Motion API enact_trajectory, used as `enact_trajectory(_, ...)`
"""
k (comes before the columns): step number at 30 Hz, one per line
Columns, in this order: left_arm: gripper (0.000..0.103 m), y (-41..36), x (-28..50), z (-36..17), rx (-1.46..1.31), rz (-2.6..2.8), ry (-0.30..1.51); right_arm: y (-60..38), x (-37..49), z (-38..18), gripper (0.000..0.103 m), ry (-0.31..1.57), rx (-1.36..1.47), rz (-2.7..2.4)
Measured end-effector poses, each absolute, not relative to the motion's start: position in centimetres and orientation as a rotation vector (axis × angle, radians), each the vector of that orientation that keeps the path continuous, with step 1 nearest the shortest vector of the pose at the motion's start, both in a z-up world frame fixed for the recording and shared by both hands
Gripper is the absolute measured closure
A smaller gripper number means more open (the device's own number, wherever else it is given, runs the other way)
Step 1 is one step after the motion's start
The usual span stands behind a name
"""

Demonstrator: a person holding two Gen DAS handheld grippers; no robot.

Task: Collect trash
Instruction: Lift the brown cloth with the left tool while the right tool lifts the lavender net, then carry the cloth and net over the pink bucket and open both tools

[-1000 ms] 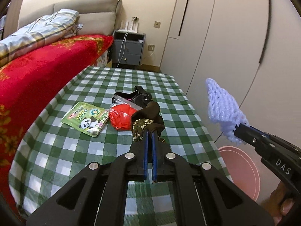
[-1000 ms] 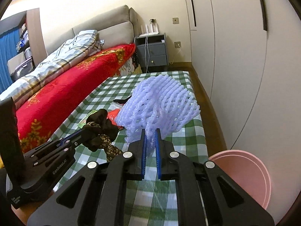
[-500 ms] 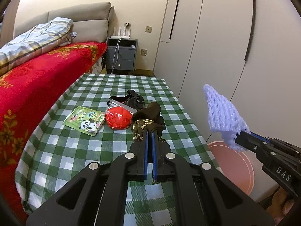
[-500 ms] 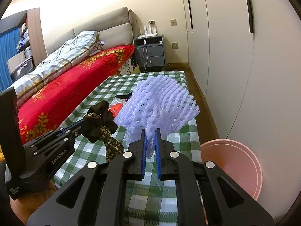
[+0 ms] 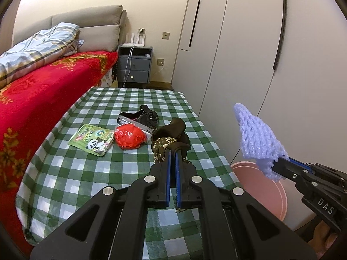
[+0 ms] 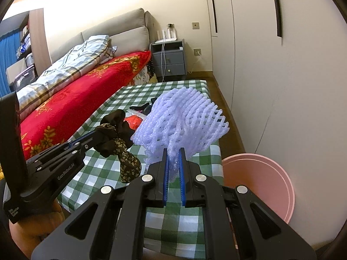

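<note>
My left gripper is shut on a dark brown floral cloth scrap and holds it above the checked table; the scrap also shows in the right wrist view. My right gripper is shut on a lilac foam fruit net, held up near the table's right edge; the net also shows in the left wrist view. A pink bin stands on the floor right of the table, below the right gripper. On the table lie a red crumpled bag, a green panda packet and a black wrapper.
A bed with a red blanket runs along the table's left side. White wardrobe doors stand close on the right. A grey nightstand is beyond the table's far end.
Both grippers have drawn back and risen with their loads. The table and the pink bin look farther off and lower in both views.
</note>
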State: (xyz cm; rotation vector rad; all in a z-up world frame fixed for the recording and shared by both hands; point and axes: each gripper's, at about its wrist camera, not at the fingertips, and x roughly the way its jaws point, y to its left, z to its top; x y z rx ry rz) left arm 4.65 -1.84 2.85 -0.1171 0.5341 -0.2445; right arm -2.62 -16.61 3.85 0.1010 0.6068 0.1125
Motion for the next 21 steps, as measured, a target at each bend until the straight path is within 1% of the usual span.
enact_trajectory(13, 0.099, -2.4, 4.8, 2.5, -0.118, -0.263, 0.539, -16.9, -2.6, 3.9, 0.094, 0.61, 0.109, 0.093)
enact_trajectory(21, 0.099, -3.7, 5.2, 2.2, -0.116, -0.303, 0.545, -19.4, -3.1, 4.5, 0.094, 0.61, 0.143, 0.032)
